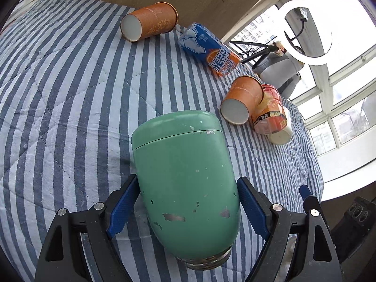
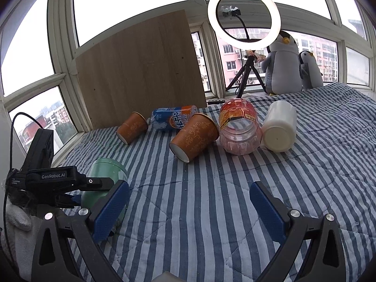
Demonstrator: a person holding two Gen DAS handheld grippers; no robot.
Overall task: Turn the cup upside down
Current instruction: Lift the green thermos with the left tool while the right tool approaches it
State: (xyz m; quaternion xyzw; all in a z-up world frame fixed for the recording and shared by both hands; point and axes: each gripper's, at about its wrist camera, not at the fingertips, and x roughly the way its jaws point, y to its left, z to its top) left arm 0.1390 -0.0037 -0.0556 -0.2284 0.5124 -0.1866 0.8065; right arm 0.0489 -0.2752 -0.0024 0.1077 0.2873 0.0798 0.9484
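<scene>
Home setting, likely a bedroom or glazed balcony nook rigged for recording. Work surface is a quilted blue-and-white striped bedspread (image 2: 235,199). White-framed bay windows (image 2: 58,47) wrap around, looking out on apartment blocks (high floor). Two plush penguins (image 2: 283,63) sit on the sill beside a lit ring light (image 2: 244,15) on a tripod. A wooden board (image 2: 141,70) leans against the glass.

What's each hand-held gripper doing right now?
Left hand-held gripper: around the green cup; contact cannot be told.
Right hand-held gripper: open, holding nothing.
</scene>
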